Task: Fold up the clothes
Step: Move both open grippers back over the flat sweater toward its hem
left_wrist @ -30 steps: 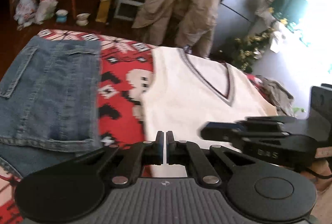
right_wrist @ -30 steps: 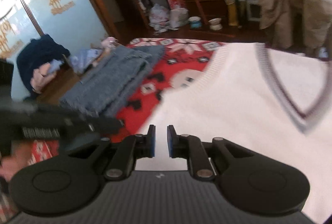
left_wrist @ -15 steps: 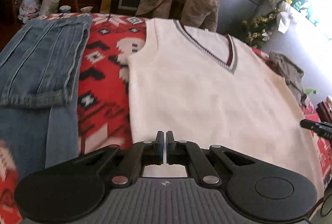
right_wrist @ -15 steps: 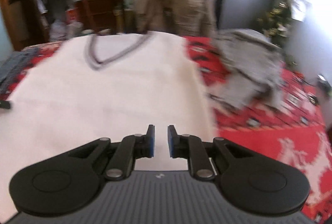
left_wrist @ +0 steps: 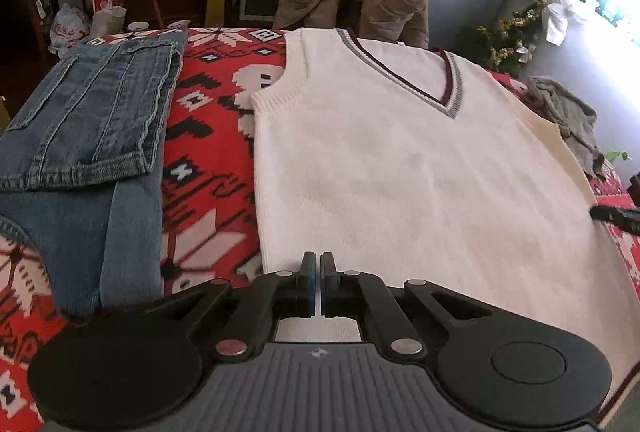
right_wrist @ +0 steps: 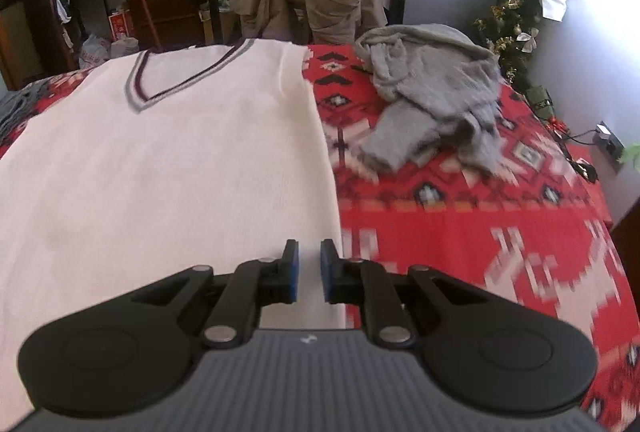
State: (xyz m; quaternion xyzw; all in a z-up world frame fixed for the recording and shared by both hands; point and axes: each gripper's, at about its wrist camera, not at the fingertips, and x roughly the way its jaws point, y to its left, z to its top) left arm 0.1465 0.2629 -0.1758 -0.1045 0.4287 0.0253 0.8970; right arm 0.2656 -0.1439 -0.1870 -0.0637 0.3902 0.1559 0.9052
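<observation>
I have the white V-neck vest (left_wrist: 400, 168) spread flat and face up on the red patterned blanket (left_wrist: 208, 168) that covers the table, collar at the far side and hem toward me. It lies smooth, with both side edges running straight, which I take as the layout for a fold: nothing is bunched, so either side can be lifted and carried across.

My left gripper (left_wrist: 319, 282) sits over the near left corner of the vest, just inside its left edge. Its blue pads are together with only a sliver between them; I see no cloth pinched in that sliver, though the hem directly under the tips is hidden by the gripper body.

My right gripper (right_wrist: 307, 270) hovers at the vest's near right edge, where the white knit meets the blanket. Its jaws stand a little apart and are closing; the vest edge shows through the gap, but the pads are not pressing on it.

With one gripper at each near corner, I judge this as the set-up to take the hem on both sides.

The folded jeans (left_wrist: 92, 120) lie well to the left, probably already done. A crumpled grey garment (right_wrist: 432, 92) waits on the far right, clear of the vest.
</observation>
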